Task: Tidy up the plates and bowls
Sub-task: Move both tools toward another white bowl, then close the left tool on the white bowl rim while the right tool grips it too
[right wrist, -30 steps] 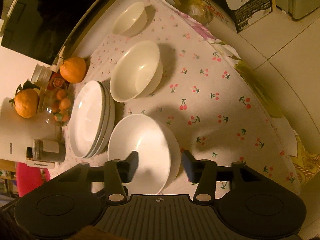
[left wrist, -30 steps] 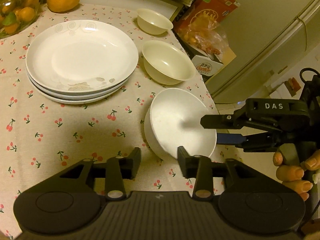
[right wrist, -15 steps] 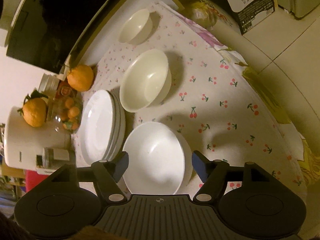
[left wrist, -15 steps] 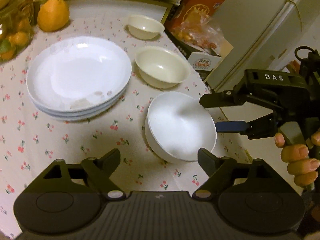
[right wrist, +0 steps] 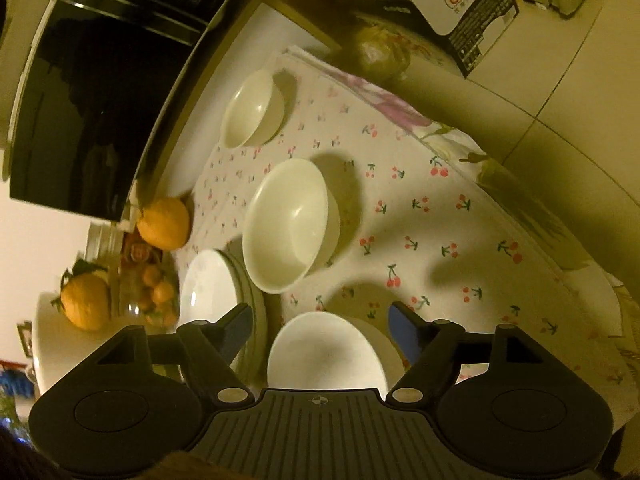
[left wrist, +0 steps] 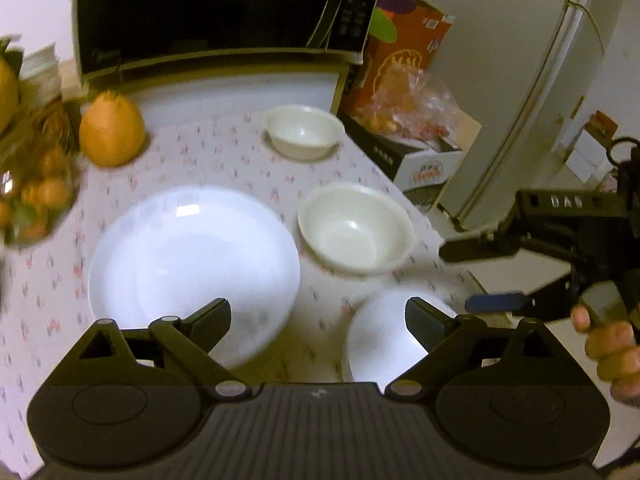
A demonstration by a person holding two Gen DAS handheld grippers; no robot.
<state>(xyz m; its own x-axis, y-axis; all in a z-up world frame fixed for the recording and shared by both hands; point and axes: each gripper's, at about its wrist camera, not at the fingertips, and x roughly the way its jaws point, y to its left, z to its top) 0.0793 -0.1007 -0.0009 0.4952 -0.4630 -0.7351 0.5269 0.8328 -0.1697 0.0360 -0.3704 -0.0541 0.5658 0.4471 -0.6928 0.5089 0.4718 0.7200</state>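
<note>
Left wrist view: both the left hand-held gripper and right hand-held gripper gape empty above the nearest bowl.

A table under a cherry-print cloth carries a stack of white plates at 9 o'clock, three white bowls toward 3, an orange fruit at 11, and a black microwave at 12.

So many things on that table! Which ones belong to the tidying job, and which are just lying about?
For the job: stack of plates, large white bowl, cream bowl, small bowl.

Just lying about: microwave, orange fruit, fruit jar, cardboard box.
</note>
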